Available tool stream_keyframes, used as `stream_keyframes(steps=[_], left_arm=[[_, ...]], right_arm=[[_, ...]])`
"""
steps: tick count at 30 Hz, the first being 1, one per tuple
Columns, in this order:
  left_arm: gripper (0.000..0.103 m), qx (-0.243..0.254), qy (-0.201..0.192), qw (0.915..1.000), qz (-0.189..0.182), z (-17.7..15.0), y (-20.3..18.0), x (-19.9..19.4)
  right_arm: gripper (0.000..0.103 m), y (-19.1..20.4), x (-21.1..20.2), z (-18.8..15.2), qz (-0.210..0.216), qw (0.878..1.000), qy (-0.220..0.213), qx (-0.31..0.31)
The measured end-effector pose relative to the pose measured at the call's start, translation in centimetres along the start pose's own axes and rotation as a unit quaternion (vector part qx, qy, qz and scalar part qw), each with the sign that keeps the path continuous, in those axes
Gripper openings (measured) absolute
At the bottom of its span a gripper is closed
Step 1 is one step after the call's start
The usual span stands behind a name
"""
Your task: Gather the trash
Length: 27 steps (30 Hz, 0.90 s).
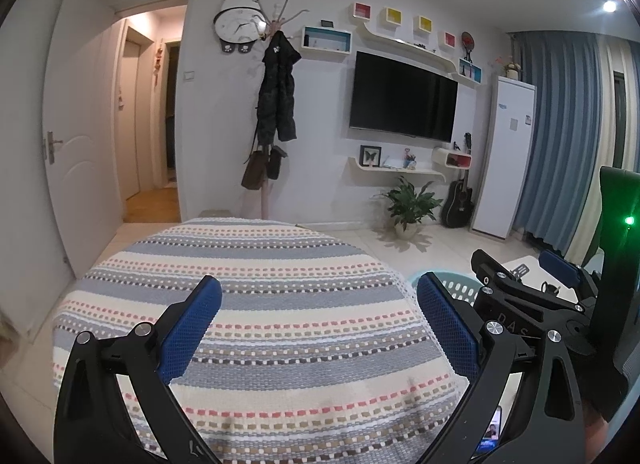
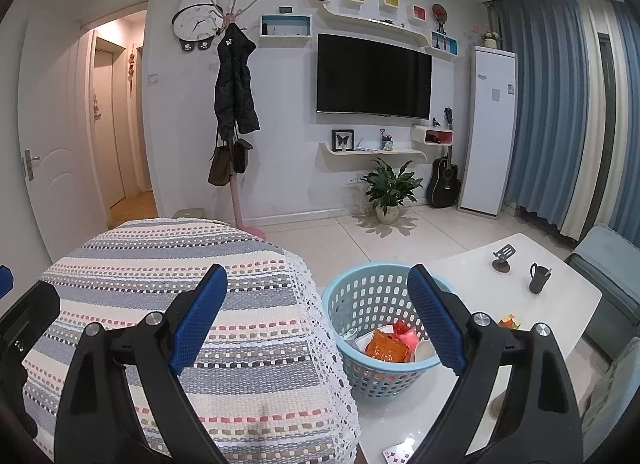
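Both jaws wide, empty. You've parked the basket (image 2: 380, 328) on the counter (image 2: 472, 276) w/ wrappers (image 2: 386, 346) inside, beside striped cloth (image 2: 180, 304), for easy drops.

Left tool (image 1: 318, 318): jaws spread wide, nothing between them.
Right tool (image 2: 318, 306): likewise wide apart, seemingly level beside the left.

Light-blue basket (image 2: 352, 368), striped cloth (image 2: 224, 344)
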<state>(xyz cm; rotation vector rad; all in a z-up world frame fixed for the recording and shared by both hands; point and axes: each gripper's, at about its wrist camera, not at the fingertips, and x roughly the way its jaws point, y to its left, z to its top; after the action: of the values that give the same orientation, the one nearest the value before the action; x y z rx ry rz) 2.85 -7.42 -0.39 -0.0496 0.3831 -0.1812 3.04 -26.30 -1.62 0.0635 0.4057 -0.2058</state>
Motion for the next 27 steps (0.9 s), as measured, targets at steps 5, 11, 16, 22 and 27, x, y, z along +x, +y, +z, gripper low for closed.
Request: stream_keyframes(steps=[5,11,16,22,27], left_arm=[[0.095,0.000,-0.003,1.0000,0.001,0.04,0.05,-0.18],[0.095,0.002,-0.005,1.0000,0.001,0.12,-0.06,-0.34],[0.095,0.002,-0.005,1.0000,0.002,0.08,-0.28,-0.43],[0.095,0.004,-0.004,1.0000,0.001,0.02,-0.29,-0.46],[0.095,0.005,-0.005,1.0000,0.002,-0.05,-0.36,-0.50]], right_arm=[[0.087,0.08,-0.07,0.06,0.002,1.000,0.001,0.001],[0.089,0.17,-0.14,0.15,0.001,1.000,0.000,0.001],[0.090,0.10,-0.18,0.14,0.004,1.000,0.002,0.004],[0.091,-0.03,-0.16,0.08,0.004,1.000,0.003,0.006],[0.091,0.10,-0.12,0.04,0.002,1.000,0.004,0.000]])
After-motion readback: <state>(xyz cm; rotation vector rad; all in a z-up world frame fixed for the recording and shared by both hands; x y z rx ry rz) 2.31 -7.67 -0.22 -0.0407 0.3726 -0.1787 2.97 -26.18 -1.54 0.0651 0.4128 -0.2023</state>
